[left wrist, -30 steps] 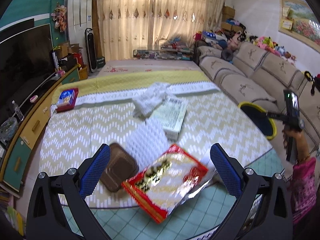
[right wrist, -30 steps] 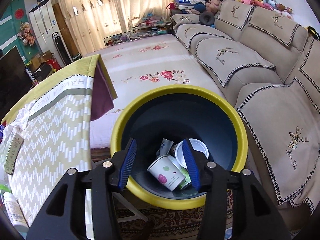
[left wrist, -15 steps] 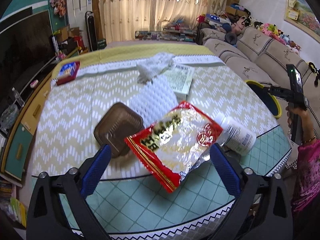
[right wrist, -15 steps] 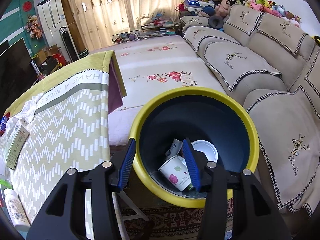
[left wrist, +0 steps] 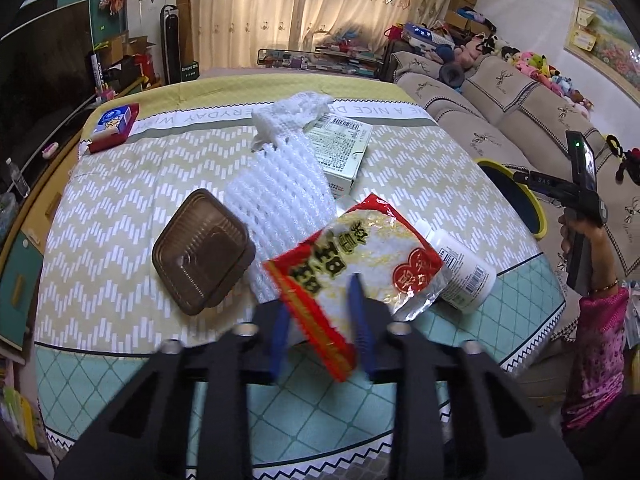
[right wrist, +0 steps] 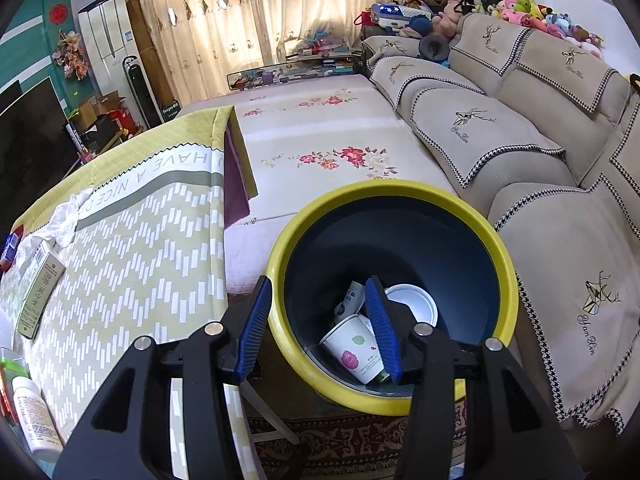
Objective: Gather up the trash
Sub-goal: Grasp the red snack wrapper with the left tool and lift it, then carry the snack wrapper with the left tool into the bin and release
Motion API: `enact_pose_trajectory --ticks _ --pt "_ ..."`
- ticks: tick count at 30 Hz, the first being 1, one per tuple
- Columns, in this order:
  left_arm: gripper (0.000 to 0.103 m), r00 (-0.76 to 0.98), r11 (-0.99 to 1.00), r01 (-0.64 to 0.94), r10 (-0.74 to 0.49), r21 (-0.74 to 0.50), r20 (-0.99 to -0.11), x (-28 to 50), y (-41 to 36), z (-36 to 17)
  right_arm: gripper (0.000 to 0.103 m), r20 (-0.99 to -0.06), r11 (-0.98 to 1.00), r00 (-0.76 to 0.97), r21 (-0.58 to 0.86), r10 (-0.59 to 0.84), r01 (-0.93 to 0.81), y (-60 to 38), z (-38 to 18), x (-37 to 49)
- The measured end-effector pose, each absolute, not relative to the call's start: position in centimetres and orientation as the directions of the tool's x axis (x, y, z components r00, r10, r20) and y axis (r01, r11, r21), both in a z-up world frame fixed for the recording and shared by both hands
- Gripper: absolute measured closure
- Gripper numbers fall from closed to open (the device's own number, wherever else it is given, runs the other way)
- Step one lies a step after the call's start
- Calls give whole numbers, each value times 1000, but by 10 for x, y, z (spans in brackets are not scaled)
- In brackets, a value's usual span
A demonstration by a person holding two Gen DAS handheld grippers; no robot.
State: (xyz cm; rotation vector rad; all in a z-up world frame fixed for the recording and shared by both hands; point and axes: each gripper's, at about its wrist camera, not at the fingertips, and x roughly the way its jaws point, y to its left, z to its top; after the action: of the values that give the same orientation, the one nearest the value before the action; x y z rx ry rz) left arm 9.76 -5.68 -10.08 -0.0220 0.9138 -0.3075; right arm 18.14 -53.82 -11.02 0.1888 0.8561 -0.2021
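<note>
at lower centre, the left gripper point(left wrist: 320, 322), its jaws just closing from the wide spread earlier, pinches the crinkly red-and-silver foil snack bag point(left wrist: 356, 264); the right gripper point(right wrist: 316, 328) grips the glossy yellow-rimmed round bin point(right wrist: 496, 248).

Left tool point(left wrist: 320, 322) is angled down, and its jaws have just been closing in; the blue pads are blurry, so I can't say if they're pinching. Right tool point(right wrist: 316, 330) also tilts down, jaws partly apart, clamped across something. Far right in the left view, a hand point(left wrist: 580, 240) grips its handle, pink sleeve point(left wrist: 600, 356) below.
</note>
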Motion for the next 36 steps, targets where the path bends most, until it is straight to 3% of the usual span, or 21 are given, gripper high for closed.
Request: enact_pose_trajectory --ticks 3,7,23,36 --pt "95 579 952 270 -281 -146 -765 95 -59 -97 57 -756 965 647 88 -97 247 -537 -108 177" --pt "100 604 944 303 -296 -130 -740 89 -65 -85 57 -744 965 661 87 -102 246 -536 -102 169" --pt "100 662 882 469 -393 -57 -638 98 -134 -9 56 -689 951 708 91 -155 297 -555 -88 107" --pt "100 569 766 638 -535 -75 -625 168 -281 5 56 -671 904 700 104 -244 415 -611 -88 63"
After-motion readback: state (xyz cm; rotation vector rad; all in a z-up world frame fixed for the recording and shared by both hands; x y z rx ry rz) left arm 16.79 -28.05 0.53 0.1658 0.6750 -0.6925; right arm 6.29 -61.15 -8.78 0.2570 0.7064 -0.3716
